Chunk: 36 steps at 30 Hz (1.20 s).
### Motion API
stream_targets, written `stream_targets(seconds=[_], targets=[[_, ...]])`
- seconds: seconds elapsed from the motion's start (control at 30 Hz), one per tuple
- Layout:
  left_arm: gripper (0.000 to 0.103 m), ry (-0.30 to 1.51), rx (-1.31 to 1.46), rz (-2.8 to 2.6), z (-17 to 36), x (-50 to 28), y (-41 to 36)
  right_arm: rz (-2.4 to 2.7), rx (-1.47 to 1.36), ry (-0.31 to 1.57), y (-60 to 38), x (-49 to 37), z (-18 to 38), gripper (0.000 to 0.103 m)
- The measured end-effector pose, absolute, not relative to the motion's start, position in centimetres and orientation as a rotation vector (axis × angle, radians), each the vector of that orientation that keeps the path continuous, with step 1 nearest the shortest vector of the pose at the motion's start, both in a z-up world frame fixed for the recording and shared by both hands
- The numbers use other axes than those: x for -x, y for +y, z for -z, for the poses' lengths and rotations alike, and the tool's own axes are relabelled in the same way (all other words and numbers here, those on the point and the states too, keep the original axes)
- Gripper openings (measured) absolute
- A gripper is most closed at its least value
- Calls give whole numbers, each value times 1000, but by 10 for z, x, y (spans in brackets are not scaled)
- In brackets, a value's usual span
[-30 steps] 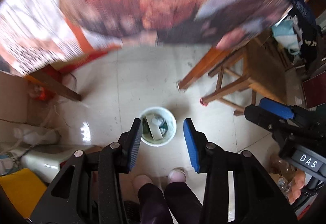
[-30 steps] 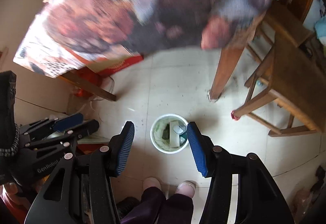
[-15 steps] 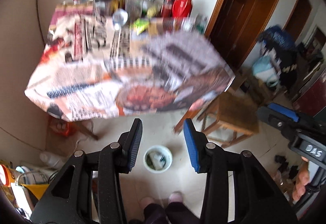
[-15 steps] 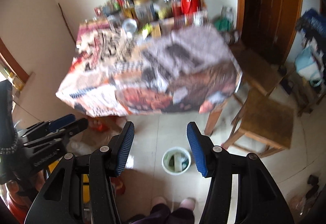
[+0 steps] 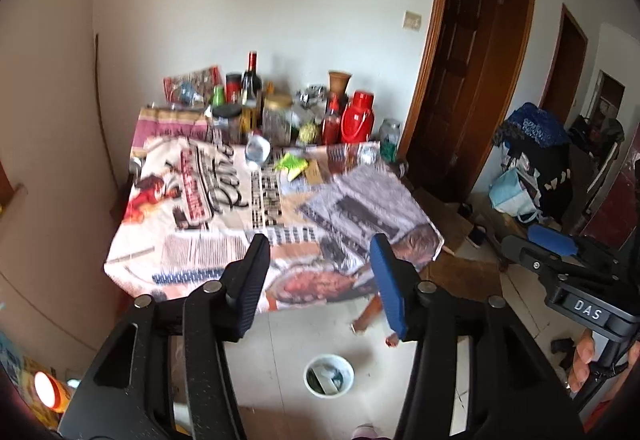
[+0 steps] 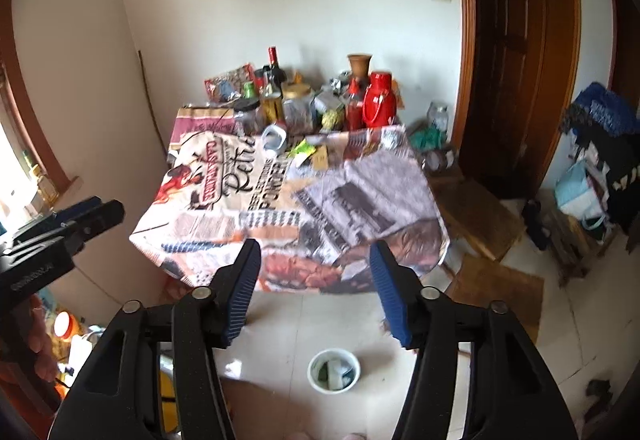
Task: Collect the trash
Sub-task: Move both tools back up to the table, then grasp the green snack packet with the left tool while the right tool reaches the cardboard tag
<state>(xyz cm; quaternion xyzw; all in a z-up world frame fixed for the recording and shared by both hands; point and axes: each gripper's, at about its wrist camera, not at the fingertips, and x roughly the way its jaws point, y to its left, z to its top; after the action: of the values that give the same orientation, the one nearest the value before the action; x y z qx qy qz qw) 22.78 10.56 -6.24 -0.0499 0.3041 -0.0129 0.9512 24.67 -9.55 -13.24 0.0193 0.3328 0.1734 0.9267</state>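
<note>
Both claws, left claw point(image 5: 318, 280) and right claw point(image 6: 316, 284), spread wide, empty. Green wrapper point(image 5: 293, 162) near counter point(image 5: 200, 236) far edge, well beyond. Right view alone shows window side.

Both the left hand-held gripper point(image 5: 318, 284) and the right hand-held gripper point(image 6: 316, 288) have black frames, silver screws and ribbed blue pads point(image 5: 386, 288); the right one is marked "DAS".

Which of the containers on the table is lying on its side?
The clear plastic bottle in front of the crowded jars, its open mouth facing the cameras. The dark wine bottle and red thermos flask behind it stand upright.
</note>
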Motion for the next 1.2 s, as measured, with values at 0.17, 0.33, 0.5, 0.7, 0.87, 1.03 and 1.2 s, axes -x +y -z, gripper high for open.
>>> stream_targets(seconds=[0.17, 0.33, 0.5, 0.7, 0.87, 1.03, 1.2], targets=[[63, 560, 114, 18, 49, -245, 114, -332, -37, 623, -91, -261, 118, 55], [65, 531, 138, 2, 45, -282, 117, -340, -46, 580, -95, -284, 109, 62], [67, 503, 121, -52, 36, -328, 111, -360, -28, 547, -100, -326, 100, 62], [93, 433, 125, -119, 19, -388, 93, -422, 6, 525, -112, -391, 86, 62], [97, 387, 111, -210, 18, -431, 79, -466, 64, 515, -116, -438, 85, 62], [102, 406, 105, -264, 29, -465, 80, -489, 75, 552, -111, -480, 97, 62], [102, 511, 153, -238, 50, -508, 101, -492, 53, 624, -102, -517, 115, 62]])
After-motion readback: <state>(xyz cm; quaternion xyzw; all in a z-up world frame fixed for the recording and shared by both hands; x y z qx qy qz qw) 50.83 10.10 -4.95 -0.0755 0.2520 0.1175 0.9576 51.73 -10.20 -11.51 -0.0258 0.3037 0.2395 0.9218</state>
